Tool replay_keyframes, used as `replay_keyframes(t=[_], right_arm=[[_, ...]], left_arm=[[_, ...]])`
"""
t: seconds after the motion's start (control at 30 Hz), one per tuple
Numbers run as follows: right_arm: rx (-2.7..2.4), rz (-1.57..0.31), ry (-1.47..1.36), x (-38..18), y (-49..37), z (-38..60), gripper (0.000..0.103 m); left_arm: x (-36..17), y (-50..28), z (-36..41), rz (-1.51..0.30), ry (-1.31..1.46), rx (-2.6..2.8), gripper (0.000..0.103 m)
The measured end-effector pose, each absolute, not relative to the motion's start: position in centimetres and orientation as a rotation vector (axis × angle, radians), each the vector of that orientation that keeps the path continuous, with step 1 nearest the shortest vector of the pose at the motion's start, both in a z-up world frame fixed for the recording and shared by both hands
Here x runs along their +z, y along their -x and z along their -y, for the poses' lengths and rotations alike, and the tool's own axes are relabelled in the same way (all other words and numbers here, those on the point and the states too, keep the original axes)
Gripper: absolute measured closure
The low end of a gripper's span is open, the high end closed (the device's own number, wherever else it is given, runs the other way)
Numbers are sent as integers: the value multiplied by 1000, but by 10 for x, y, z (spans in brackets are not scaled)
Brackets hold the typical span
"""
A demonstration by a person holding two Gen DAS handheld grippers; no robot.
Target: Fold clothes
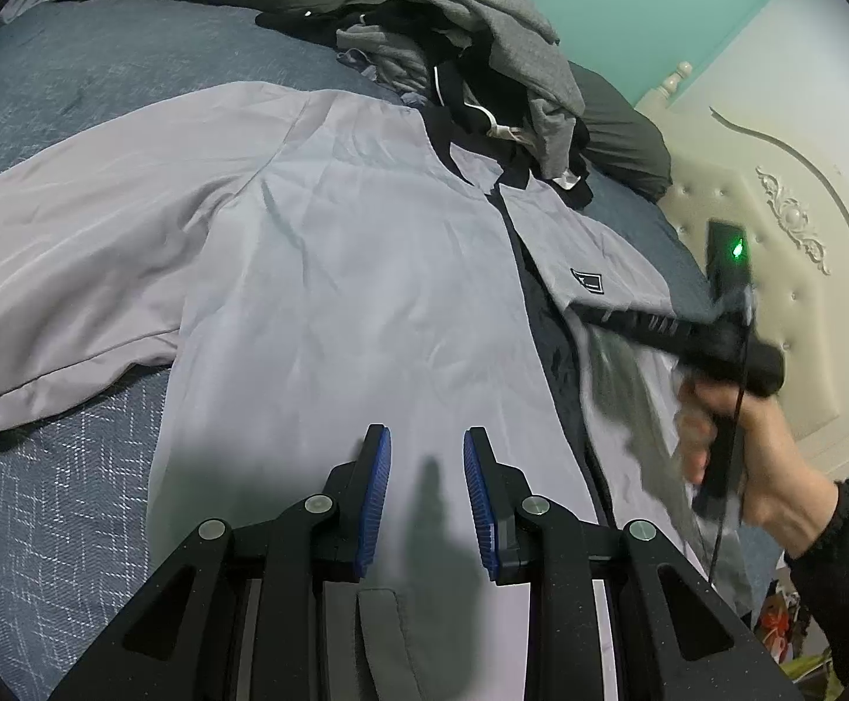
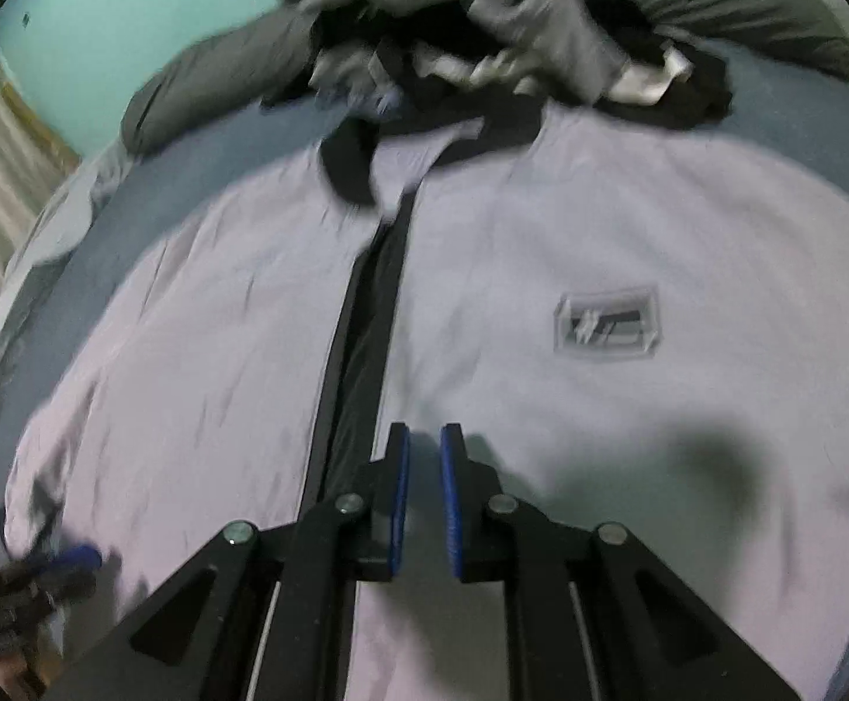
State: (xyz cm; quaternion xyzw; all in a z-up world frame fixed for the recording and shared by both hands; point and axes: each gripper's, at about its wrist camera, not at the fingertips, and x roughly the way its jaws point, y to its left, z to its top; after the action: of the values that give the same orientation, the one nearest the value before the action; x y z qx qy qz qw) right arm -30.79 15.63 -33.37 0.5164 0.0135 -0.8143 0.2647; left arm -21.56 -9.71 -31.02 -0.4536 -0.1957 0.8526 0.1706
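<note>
A pale lilac-grey zip-front jacket of thin, smooth fabric (image 1: 319, 269) lies spread flat, front up, on a dark blue bed cover with a fine white crosshatch pattern (image 1: 56, 502). The left gripper (image 1: 427, 493) hangs just above the jacket's lower front panel, its blue-padded jaws parted with nothing between them. One sleeve stretches away to its left. The jacket's dark zip strip (image 2: 360, 350) runs away from just left of the right gripper (image 2: 425, 496), whose jaws stand nearly together with only a narrow gap, and no cloth is pinched in them. A small rectangular chest badge (image 2: 608, 324) sits ahead and to its right. Beyond both grippers, past the collar, is a heap of grey and black clothes (image 1: 482, 58). In the left wrist view a hand (image 1: 740, 438) holds the right gripper's black handle.
</note>
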Motion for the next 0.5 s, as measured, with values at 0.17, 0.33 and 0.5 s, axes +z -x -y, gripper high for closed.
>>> replay_keyframes(t=[0.17,0.33,0.5], right_arm=[[-2210,8,-1382,-328,295,-160,93],[-2129,5,-1450,-333,281,-160,92],[-2131,163,-1357,-310,290,-159,75]], left_arm=[[-305,213,98,556,1273,2427,75],[-305,212,104,570,1276,2429,74],[-301,213,109,575,1265,2442,74]])
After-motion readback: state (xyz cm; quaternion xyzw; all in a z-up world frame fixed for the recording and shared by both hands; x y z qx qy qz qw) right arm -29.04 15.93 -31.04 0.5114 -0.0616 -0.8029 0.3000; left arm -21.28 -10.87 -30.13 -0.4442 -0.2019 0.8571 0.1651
